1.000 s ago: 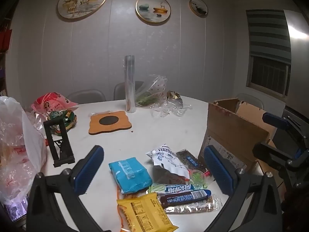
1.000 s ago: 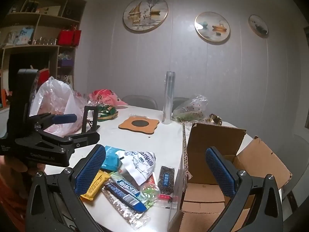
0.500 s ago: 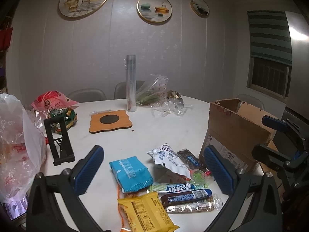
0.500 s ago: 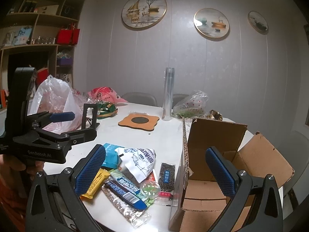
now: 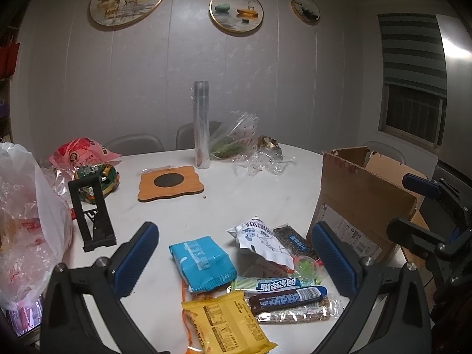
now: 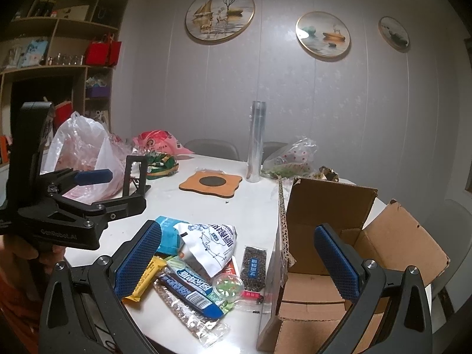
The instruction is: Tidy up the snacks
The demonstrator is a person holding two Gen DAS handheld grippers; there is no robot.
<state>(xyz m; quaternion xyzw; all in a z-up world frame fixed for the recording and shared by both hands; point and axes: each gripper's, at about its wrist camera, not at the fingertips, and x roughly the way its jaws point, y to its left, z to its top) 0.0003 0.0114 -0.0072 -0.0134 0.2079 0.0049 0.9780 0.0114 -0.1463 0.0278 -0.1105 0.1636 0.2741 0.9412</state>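
- Snacks are seen heaped at the near edge of a white worktop (image 5: 177, 203), just left of an open cardboard box (image 6: 333, 206) whose flaps stand up.
- Left tongs (image 5: 233, 261) are held wide apart above the heap, gripping nothing; a blue packet (image 5: 202, 261) and a yellow packet (image 5: 228, 324) lie between the blue pads.
- Right tongs (image 6: 237, 261) are likewise spread wide and empty, with one pad over the heap and the other in front of the box opening.
- A white crumpled bag (image 6: 211, 243) is shown resting on the pile, beside a dark seeded bar (image 6: 253, 265) that lies closest to the box wall.
- A dark blue-wrapped bar (image 5: 287, 296) and a clear-wrapped nut bar (image 5: 295, 315) are laid side by side at the worktop's edge, a small round green sweet (image 6: 227, 284) next to them.
- Farther back, a wooden coaster (image 5: 171, 183), an upright roll of clear film (image 5: 201, 124) and a black phone stand (image 5: 93, 212) are seen well apart from the heap.
- Plastic bags (image 6: 82, 153) are piled at the left side of the worktop.
- A hand (image 6: 17, 253) is glimpsed gripping the left tool's handle in the right wrist view.
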